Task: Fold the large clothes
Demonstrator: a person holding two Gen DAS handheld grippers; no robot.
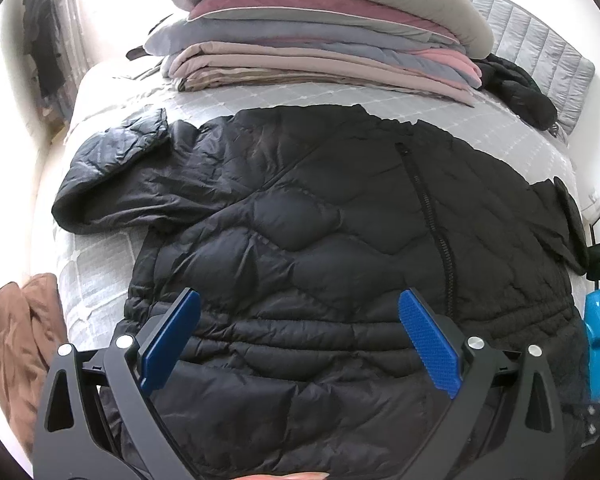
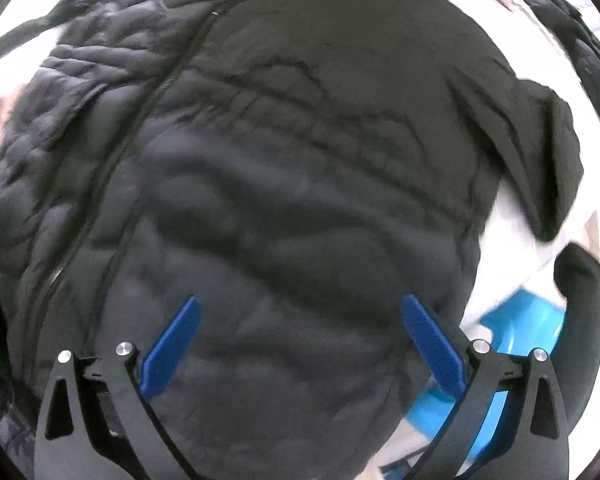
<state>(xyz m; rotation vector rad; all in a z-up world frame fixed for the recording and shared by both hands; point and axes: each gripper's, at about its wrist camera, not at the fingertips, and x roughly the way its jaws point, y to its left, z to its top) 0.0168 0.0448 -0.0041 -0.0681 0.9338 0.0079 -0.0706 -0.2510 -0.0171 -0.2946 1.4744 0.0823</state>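
- Grey quilted bed cover (image 1: 112, 264) with a pale grid of stitching is seen under everything; bright white wall lies behind.
- One black puffer jacket (image 1: 300, 216) is spread flat across the bed, filling the middle of the left wrist view. Wavy quilting, slightly shiny fabric, and one dark zip (image 1: 432, 220) running near to far are noted.
- One sleeve (image 1: 112, 168) is bent out to the far left; a flap of the jacket reaches the right bed edge.
- Left gripper (image 1: 299, 300) is held low over the near hem, pointing away along the bed. Its two blue pads (image 1: 172, 340) are spread wide, with nothing between them.
- Right gripper (image 2: 300, 306) is held close above the jacket (image 2: 300, 140); this view is blurred. Jaws are wide apart and nothing is gripped.
- One stack of folded bedding (image 1: 320, 40) is seen at the far end: cream, maroon, grey, pink and beige layers.
- One small dark garment (image 1: 520, 88) lies just right of the stack.
- One brown cloth (image 1: 16, 340) is bunched at the near left, beside the bed.
- One bright blue plastic object (image 2: 520, 320) shows at the near right; what it is cannot be told.
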